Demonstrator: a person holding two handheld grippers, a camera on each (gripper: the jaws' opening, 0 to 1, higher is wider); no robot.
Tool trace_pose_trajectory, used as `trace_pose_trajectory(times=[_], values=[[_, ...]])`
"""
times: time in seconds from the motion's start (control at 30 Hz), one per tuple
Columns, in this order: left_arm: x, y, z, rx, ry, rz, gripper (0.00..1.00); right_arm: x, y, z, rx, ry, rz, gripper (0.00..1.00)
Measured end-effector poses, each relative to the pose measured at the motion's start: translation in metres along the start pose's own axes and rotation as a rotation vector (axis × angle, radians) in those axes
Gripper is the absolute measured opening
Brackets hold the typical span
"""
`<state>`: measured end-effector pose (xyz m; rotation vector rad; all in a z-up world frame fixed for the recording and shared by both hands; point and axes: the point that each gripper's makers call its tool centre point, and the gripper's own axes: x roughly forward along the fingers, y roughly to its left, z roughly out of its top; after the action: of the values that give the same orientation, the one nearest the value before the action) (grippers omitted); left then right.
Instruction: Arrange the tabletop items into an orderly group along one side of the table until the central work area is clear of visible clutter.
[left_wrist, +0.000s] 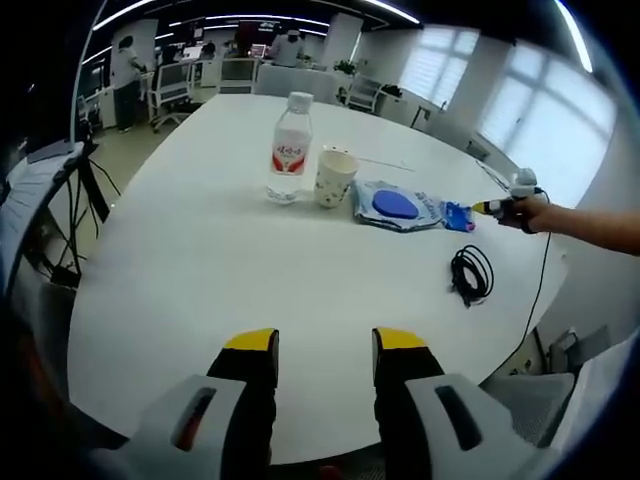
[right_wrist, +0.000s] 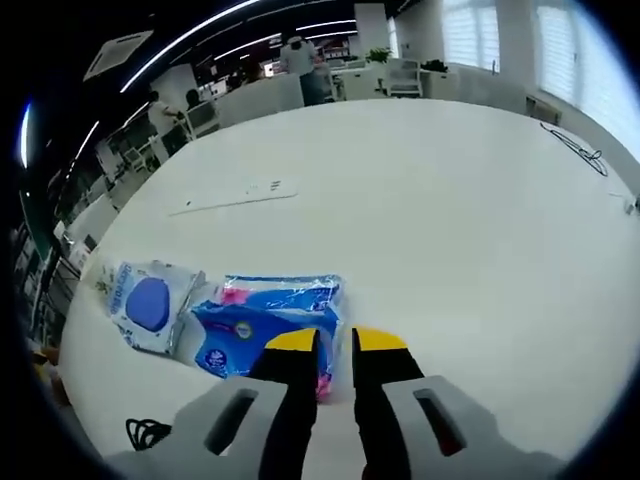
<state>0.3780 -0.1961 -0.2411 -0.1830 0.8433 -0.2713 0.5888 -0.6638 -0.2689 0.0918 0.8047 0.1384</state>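
Table (left_wrist: 200, 260) in your left gripper view: big, white, oval. Your left gripper (left_wrist: 325, 345) hovers over its near edge, yellow-tipped jaws parted with bare tabletop showing between them, holding nothing. Far side of the table carries the row: clear plastic water bottle with red label and white cap (left_wrist: 289, 148), upright; cream paper cup (left_wrist: 334, 178) just beside it, upright; flat white-and-blue wipes pack with a blue oval lid (left_wrist: 396, 206) next along; then a blue plastic tissue pack (left_wrist: 458, 215) with your right gripper (left_wrist: 490, 207) at its far end. Your hand (left_wrist: 531, 213) is behind it. Coiled black cable (left_wrist: 472, 273) lies apart from the row, nearer the table edge. Centre of the table is bare.

Right gripper view: jaws nearly together, thin gap left, tips over the edge of the blue tissue pack with pink print (right_wrist: 265, 320). Can't tell whether they pinch it. Wipes pack (right_wrist: 150, 303) sits just beside it. Black cable (right_wrist: 147, 433) near the table's edge. Flat white strip (right_wrist: 235, 197) lies further out on the table (right_wrist: 450, 230).
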Motion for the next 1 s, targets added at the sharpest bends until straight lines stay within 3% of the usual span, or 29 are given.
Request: trace_pose_trajectory(times=[0.13, 0.33, 0.53, 1.0], values=[[0.002, -0.004, 0.003, 0.01, 0.0, -0.015, 0.36, -0.007, 0.006, 0.005, -0.029, -0.045, 0.037, 0.16], [0.005, -0.005, 0.006, 0.023, 0.0, -0.033, 0.36, -0.007, 0.007, 0.0, -0.103, -0.047, 0.069, 0.2], [0.006, -0.007, 0.007, 0.037, 0.001, -0.051, 0.37, -0.012, 0.025, -0.021, -0.122, -0.041, 0.151, 0.23], [-0.004, 0.002, 0.005, 0.073, -0.004, -0.081, 0.4, -0.027, 0.067, -0.06, -0.124, -0.014, 0.207, 0.28]])
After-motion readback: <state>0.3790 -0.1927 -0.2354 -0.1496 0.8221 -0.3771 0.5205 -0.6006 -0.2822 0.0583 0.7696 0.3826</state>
